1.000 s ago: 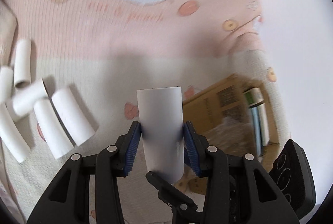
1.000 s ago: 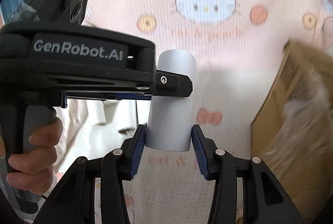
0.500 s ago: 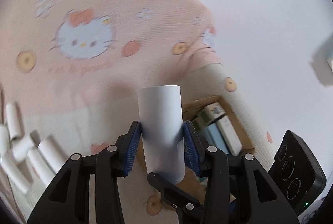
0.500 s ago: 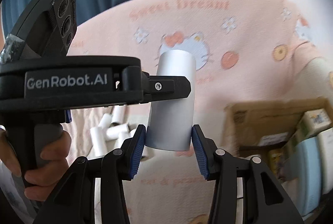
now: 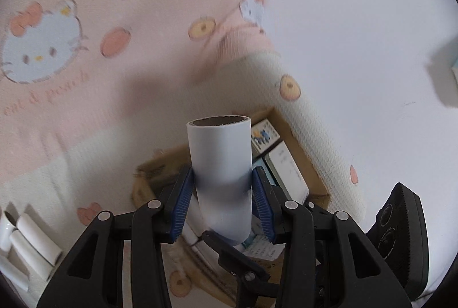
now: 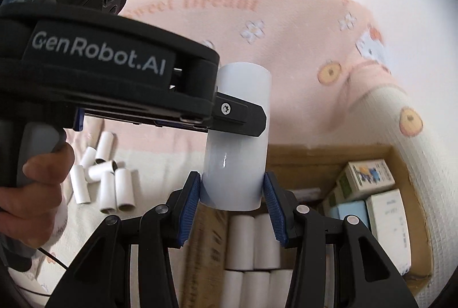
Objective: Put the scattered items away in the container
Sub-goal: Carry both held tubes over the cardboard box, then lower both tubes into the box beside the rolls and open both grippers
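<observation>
Left of the box (image 6: 337,156), loose tubes (image 6: 106,179) lie in a heap on the blanket (image 6: 286,56), well apart from it. The left claw (image 5: 221,196) is closed on an upright white tube (image 5: 220,165), pads pressing its lower half, above the box's near-left part. The right claw (image 6: 232,202) is likewise clamped on a second tube (image 6: 237,153), above the rows of tubes (image 6: 252,245) already packed in the box; the left tool's body crosses just in front of it.

Risks, as I judge them: the two tools are close enough to knock together, and a glossy tube let go upright could tip and land crosswise on the packed rows. Small cartons (image 6: 369,176) fill the box's right side, so open room is only at its left, near the cardboard wall.
</observation>
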A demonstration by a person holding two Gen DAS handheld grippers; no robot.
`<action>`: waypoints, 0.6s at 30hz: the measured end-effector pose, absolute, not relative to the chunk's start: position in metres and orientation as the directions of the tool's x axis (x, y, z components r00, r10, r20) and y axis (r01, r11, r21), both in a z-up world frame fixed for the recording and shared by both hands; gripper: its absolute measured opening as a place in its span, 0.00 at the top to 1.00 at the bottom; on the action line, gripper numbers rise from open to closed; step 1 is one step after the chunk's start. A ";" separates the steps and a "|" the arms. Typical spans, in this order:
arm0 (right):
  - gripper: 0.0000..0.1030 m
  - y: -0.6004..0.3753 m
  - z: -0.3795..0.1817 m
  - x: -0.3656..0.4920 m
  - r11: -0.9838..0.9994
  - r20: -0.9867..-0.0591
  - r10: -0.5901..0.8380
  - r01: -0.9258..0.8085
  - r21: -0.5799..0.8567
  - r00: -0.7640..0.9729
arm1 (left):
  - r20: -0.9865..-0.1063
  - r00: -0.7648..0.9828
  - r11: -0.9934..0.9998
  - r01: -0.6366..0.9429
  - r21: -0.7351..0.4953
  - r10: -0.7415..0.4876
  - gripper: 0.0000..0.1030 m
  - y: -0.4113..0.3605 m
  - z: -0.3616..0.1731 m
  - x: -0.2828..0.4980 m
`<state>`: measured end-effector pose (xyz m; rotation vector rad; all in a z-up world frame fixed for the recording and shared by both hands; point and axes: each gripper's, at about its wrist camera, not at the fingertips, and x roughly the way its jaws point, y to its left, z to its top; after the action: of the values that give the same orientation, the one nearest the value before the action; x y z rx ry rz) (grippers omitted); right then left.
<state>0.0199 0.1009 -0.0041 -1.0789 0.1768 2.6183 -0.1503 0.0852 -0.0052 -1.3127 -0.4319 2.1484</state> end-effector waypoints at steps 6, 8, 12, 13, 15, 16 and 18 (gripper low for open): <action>0.58 0.128 -0.023 0.036 -0.924 -0.777 0.216 -0.380 0.032 -0.591 | -0.717 -0.251 -0.758 -0.278 -0.591 0.651 0.56 0.119 -0.035 -0.169; 0.58 0.136 -0.032 0.038 -0.919 -0.808 0.182 -0.389 0.063 -0.560 | -0.742 -0.205 -0.767 -0.244 -0.593 0.639 0.56 0.127 -0.047 -0.173; 0.59 0.150 -0.055 0.041 -0.905 -0.864 0.107 -0.407 0.119 -0.491 | -0.790 -0.113 -0.793 -0.200 -0.576 0.602 0.56 0.145 -0.072 -0.175; 0.59 0.156 -0.062 0.040 -0.899 -0.873 0.087 -0.416 0.139 -0.480 | -0.795 -0.092 -0.795 -0.187 -0.578 0.600 0.56 0.147 -0.077 -0.175; 0.59 0.165 -0.071 0.041 -0.883 -0.883 0.063 -0.438 0.168 -0.466 | -0.797 -0.039 -0.791 -0.163 -0.590 0.602 0.56 0.154 -0.087 -0.176; 0.59 0.168 -0.074 0.042 -0.878 -0.885 0.058 -0.446 0.175 -0.462 | -0.800 -0.022 -0.792 -0.161 -0.590 0.600 0.56 0.157 -0.089 -0.176; 0.59 0.173 -0.079 0.043 -0.864 -0.890 0.040 -0.463 0.198 -0.455 | -0.821 -0.006 -0.809 -0.171 -0.562 0.572 0.56 0.165 -0.092 -0.175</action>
<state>0.0427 0.1729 -0.0787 -1.4335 0.6077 2.3708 -0.1750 0.1654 -0.0920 -1.7591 -0.4142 1.8675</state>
